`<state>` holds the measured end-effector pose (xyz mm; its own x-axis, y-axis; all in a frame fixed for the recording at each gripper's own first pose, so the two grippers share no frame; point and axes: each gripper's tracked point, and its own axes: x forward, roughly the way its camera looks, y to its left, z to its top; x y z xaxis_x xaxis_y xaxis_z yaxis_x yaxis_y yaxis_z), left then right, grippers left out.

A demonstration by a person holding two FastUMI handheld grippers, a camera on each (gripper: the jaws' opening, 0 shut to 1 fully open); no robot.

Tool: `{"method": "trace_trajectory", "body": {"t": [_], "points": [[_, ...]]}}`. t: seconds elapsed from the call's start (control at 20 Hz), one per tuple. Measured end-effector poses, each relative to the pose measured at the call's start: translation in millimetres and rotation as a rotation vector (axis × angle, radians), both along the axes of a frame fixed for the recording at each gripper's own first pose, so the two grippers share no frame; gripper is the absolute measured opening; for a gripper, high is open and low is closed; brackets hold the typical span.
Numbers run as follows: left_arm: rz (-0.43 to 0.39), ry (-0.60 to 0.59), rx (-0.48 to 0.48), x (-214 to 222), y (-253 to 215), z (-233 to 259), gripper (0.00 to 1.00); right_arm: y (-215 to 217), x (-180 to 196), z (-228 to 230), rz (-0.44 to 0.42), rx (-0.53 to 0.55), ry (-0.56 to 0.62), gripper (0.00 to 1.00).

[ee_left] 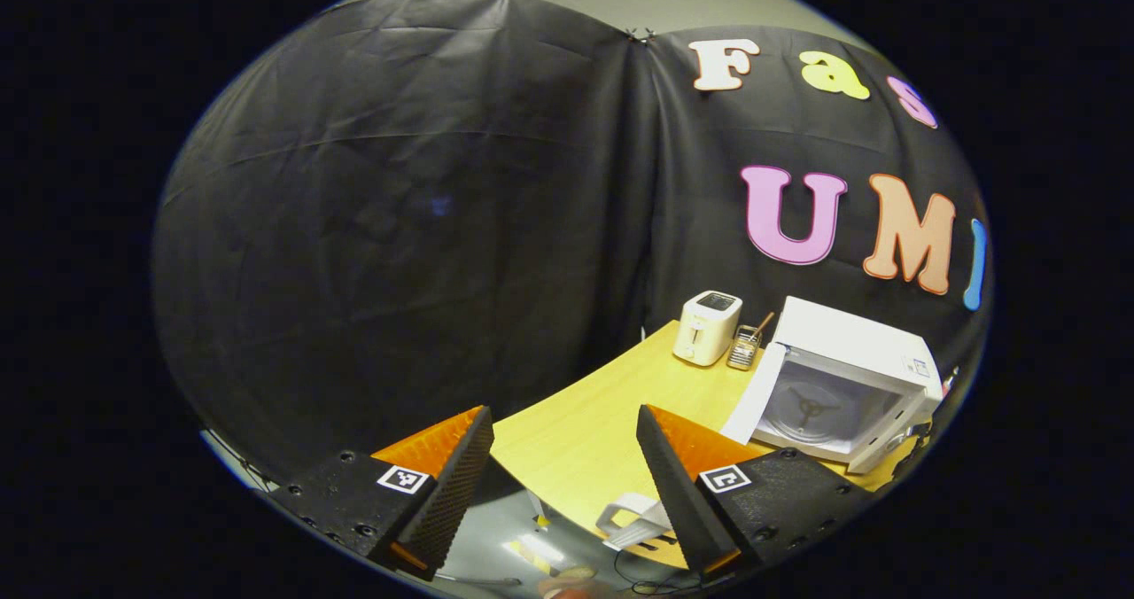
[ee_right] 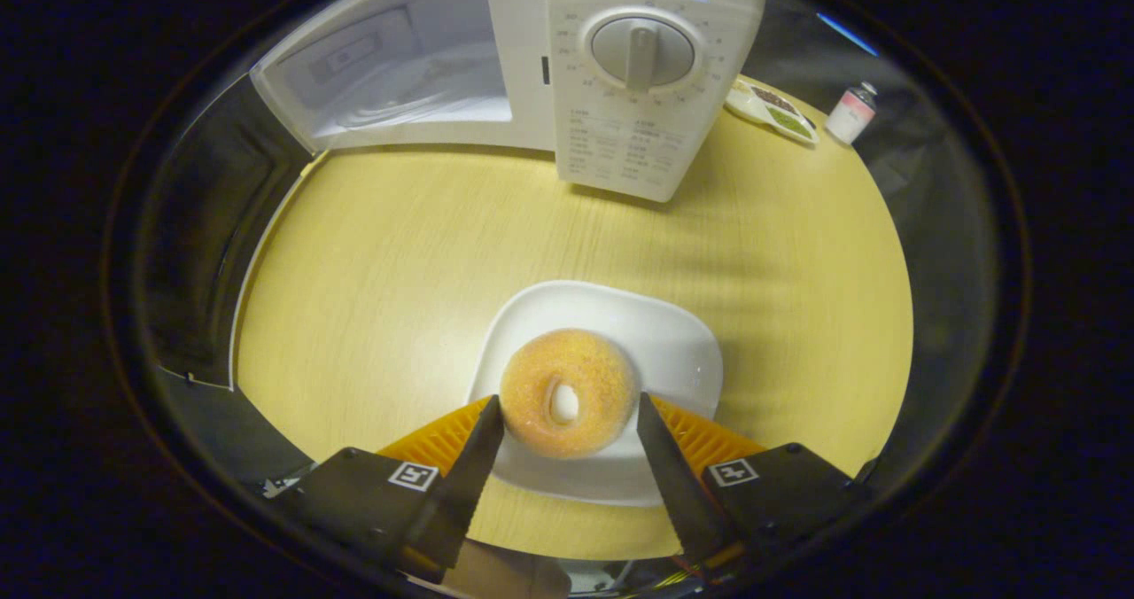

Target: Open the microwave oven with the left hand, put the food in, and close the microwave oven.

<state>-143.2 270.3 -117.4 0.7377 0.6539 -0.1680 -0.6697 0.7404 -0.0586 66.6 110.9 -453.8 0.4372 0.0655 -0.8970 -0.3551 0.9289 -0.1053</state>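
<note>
Microwave oven (ee_right: 496, 58) already open; right claw (ee_right: 569, 422) spread around doughnut (ee_right: 567, 391), not clamped; left claw (ee_left: 564, 457) wide, empty. Loading, closing remain.

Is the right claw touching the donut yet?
Cannot tell. In the right gripper view the right claw straddles the donut on the white plate; both fingers sit at its edges, with neither clear gap nor squeeze visible.

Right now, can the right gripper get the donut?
Probably yes: the right gripper is open with a finger on each side of the donut on the white plate; nothing sits between them.
</note>
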Motion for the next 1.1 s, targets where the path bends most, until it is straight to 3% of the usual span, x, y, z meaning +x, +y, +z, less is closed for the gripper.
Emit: {"method": "trace_trajectory", "body": {"t": [0.15, 0.25, 0.35, 0.5, 0.6, 0.75, 1.1], "points": [[-0.083, 0.011, 0.01, 38, 10, 1, 0.95, 6, -6, 2, -0.107, 0.016, -0.001, 0.78], [-0.126, 0.042, 0.035, 55, 14, -4, 0.92, 16, -11, 9, -0.181, 0.059, -0.008, 0.78], [-0.186, 0.046, 0.047, 68, 13, -4, 0.95, 27, -16, 19, -0.231, 0.101, -0.024, 0.78], [-0.252, 0.056, 0.011, 79, 16, -15, 0.95, 49, -24, 37, -0.285, 0.182, -0.056, 0.78], [-0.277, 0.06, -0.025, 83, 18, -26, 0.95, 71, -28, 51, -0.304, 0.249, -0.08, 0.83], [-0.312, 0.077, -0.05, 85, 22, -41, 0.96, 109, -30, 70, -0.329, 0.361, -0.108, 0.83], [-0.31, 0.08, -0.077, 92, 39, -57, 0.95, 182, -7, 103, -0.46, 0.641, -0.161, 0.83]]}}
